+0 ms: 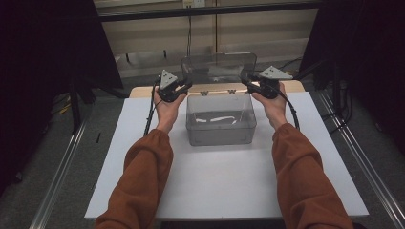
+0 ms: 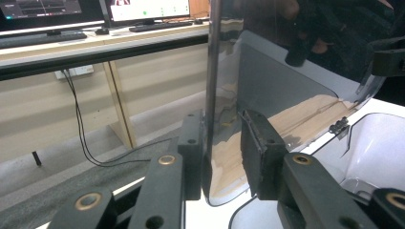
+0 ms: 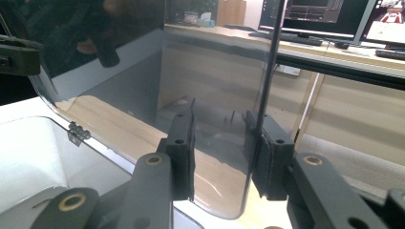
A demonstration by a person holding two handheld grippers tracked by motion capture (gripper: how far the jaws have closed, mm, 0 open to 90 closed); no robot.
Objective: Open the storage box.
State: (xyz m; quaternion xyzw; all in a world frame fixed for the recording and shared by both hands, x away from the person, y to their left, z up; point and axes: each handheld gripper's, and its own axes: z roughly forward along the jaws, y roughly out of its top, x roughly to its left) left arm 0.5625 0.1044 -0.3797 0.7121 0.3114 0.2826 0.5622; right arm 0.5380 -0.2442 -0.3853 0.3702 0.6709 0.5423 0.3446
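High view first: two forearms in rust-brown sleeves (image 1: 143, 176) come in from the bottom edge over a white table (image 1: 224, 186), well apart from each other. Between the hands stands a clear plastic box (image 1: 220, 125), its base on the table, with something pale lying on its floor, too blurred to tell apart. Beyond the box's far rim its clear lid (image 1: 218, 67) stands swung up, close to upright, joined to the box by two small hinges (image 1: 218, 91).

At the lid's left edge sits the left gripper (image 1: 184, 86), at its right edge the right gripper (image 1: 246, 81), each with a grey three-cornered plate on top and a cable trailing back along the wrist.

Left gripper view: the two black jaws are drawn in close on the lid's side edge (image 2: 210, 95). One pad lies against the clear sheet, and the other looks to touch its curved lower corner, so the gripper is clamped on the lid. The box's rim (image 2: 377, 117) shows at the right.

Right gripper view: the jaws stand either side of the lid's other edge (image 3: 267, 86). The right pad is against the sheet, and the left pad is near the lid's face, though whether it presses I cannot tell.

Farther off, past the table, are a wooden bench front (image 1: 258, 33), hanging cables and monitors (image 2: 148, 8).
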